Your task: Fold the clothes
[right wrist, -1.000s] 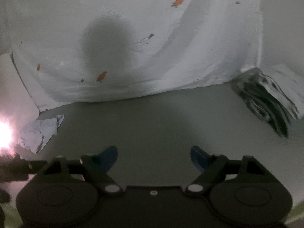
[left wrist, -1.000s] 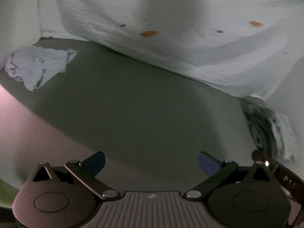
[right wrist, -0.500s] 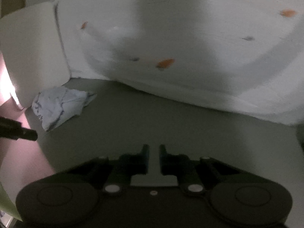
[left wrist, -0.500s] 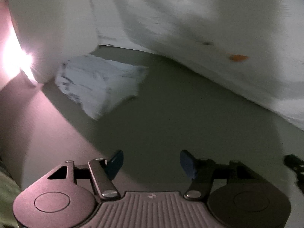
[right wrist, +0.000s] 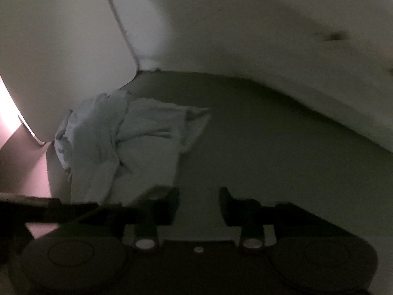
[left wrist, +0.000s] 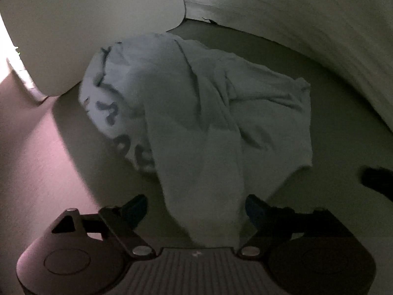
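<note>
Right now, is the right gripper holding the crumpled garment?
No: the right gripper has only bare surface between its opening jaws, and the crumpled garment lies off to its left.

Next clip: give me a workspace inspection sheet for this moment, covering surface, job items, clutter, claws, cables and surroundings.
Surface: dull grey-green flat top, dimly lit, pink glare at its left edge.
Job's things: crumpled pale blue-white garment with dark lettering, unfolded, lying near the back-left corner.
Clutter: nothing seen.
Claws: left claw jaws opening, a garment fold lies between the pads, not pinched; right claw jaws opening, nothing between them, garment to its left.
Cables: nothing seen.
Surroundings: white draped cloth backdrop along the back; white panel at the left.
</note>
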